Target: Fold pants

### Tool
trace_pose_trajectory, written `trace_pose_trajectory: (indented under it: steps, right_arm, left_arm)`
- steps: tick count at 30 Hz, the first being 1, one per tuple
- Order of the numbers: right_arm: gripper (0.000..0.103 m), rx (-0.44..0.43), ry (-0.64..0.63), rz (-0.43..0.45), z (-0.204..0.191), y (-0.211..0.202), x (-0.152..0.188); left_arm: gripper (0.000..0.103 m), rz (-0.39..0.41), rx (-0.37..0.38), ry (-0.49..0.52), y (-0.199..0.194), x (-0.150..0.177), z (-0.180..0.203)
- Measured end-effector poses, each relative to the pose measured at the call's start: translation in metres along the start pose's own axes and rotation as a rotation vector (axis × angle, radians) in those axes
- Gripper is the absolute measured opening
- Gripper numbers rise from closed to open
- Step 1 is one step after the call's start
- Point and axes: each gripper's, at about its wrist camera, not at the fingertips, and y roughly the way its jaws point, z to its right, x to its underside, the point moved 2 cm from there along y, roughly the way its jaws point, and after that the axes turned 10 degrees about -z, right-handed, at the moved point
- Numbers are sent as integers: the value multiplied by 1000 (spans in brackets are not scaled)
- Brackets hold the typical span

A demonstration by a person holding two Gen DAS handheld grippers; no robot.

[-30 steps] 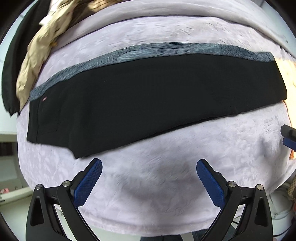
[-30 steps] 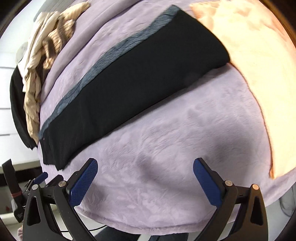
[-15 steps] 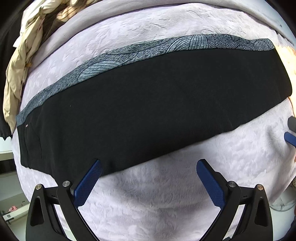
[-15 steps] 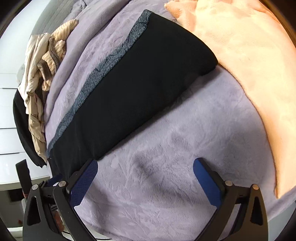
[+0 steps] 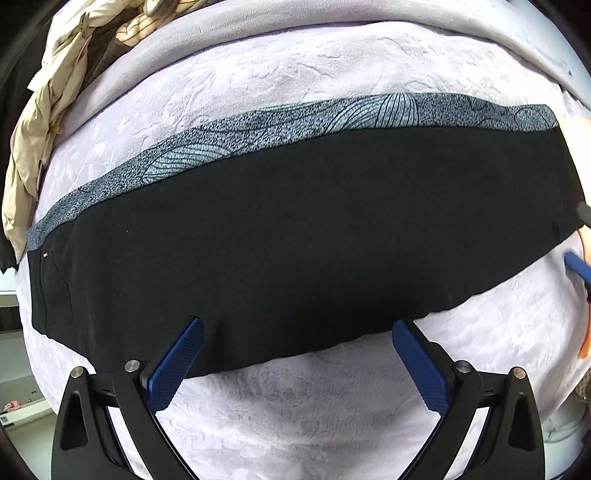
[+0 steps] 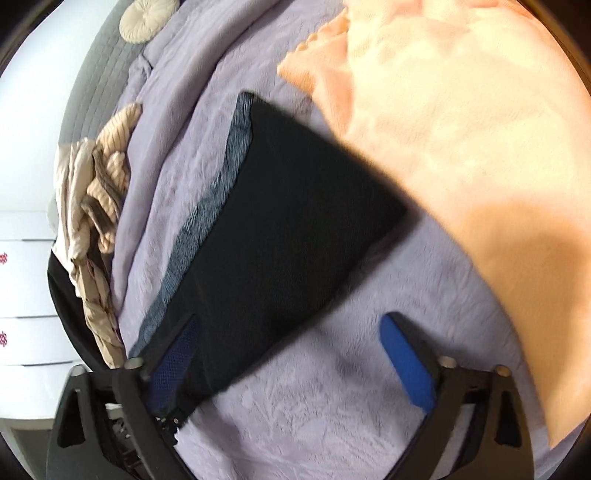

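Pants [image 5: 295,240]: 1 pr, flat on 1 lavender blanket [image 5: 295,424].

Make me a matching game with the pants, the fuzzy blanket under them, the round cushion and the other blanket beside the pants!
Things:
1. pants
2. blanket under the pants
3. round cushion
4. blanket at the leg end of the pants

Colours:
A. peach
B. black with a grey patterned strip
C. cream
D. pale purple

Pairs: 1-B, 2-D, 3-C, 4-A
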Motion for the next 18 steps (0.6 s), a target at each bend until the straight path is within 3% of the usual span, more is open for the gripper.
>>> trace_pose_trajectory:
  steps: [3,4,5,7,11,13,15,18]
  right_arm:
    - [41,-16,28,-7,7,4,-9]
    - [30,-10,34,-14,10,5,-13]
    - [12,-6,32,-10,10,4,-15]
    - [12,-8,-12,5,6,-4,-15]
    - [12,146,-89,-9,3,1,-20]
    - [13,170,-82,-23,8,3,-22]
    - [33,198,-53,0,11,-5,-22]
    - [34,231,-57,101,6,-33,-16]
  left_arm:
    - [102,3,0,-8,0,-4,3]
    - [102,7,1,-12,-1,-11,7]
    - [102,20,5,-21,-4,-12,7]
    - [102,42,9,-28,-7,-20,3]
    - [102,45,3,-32,4,-34,6]
    - [102,39,14,-46,14,-38,6]
    - [102,39,22,-52,18,-42,6]
    - [102,36,36,-48,23,-46,5]
